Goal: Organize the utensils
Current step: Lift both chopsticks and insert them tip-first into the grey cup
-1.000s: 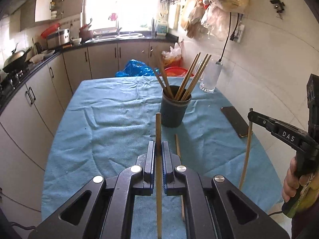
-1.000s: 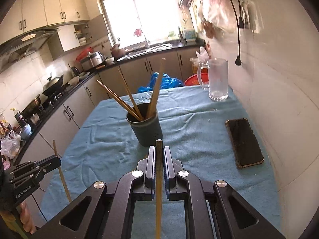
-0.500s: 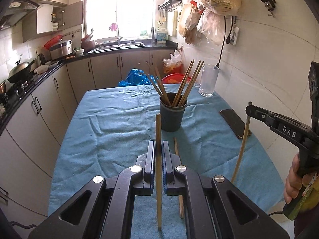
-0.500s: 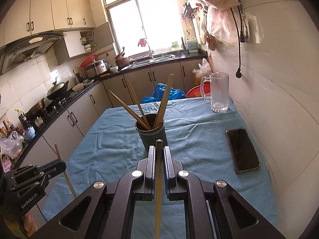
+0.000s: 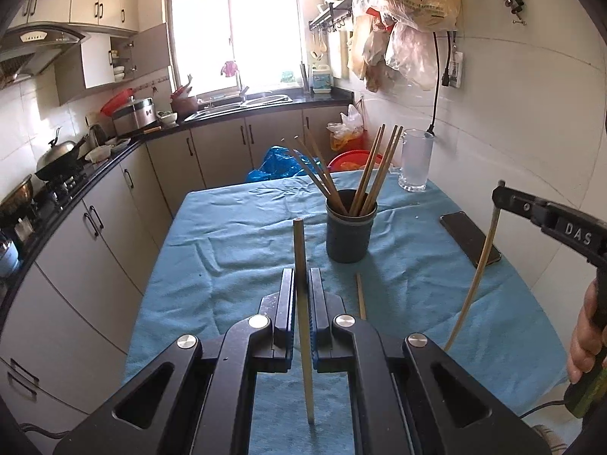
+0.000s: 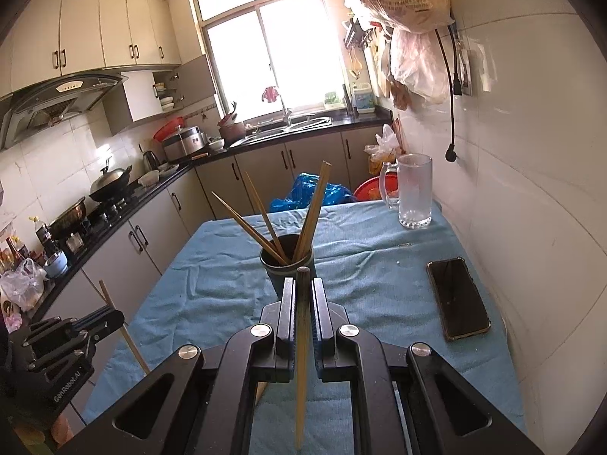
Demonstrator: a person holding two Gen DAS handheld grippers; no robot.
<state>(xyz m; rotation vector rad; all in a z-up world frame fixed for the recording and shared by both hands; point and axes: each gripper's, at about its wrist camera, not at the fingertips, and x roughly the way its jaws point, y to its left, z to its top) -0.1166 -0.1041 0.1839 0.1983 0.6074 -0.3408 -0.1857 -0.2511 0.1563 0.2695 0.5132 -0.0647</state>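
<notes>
Blue cloth (image 5: 235, 235) covers the kitchen table, and the dark holder (image 5: 351, 233) full of chopsticks is my landmark. From my left gripper (image 5: 301, 288), a glass mug (image 5: 415, 161) stands beyond the holder, a phone (image 5: 470, 237) to its right, a loose chopstick (image 5: 360, 295) lies nearer me. My jaws clamp one chopstick (image 5: 299, 250), near upright.

From my right gripper (image 6: 302, 295), the holder (image 6: 286, 267) sits directly ahead; jaws clamped on another chopstick (image 6: 302, 360), upright, tip down.
</notes>
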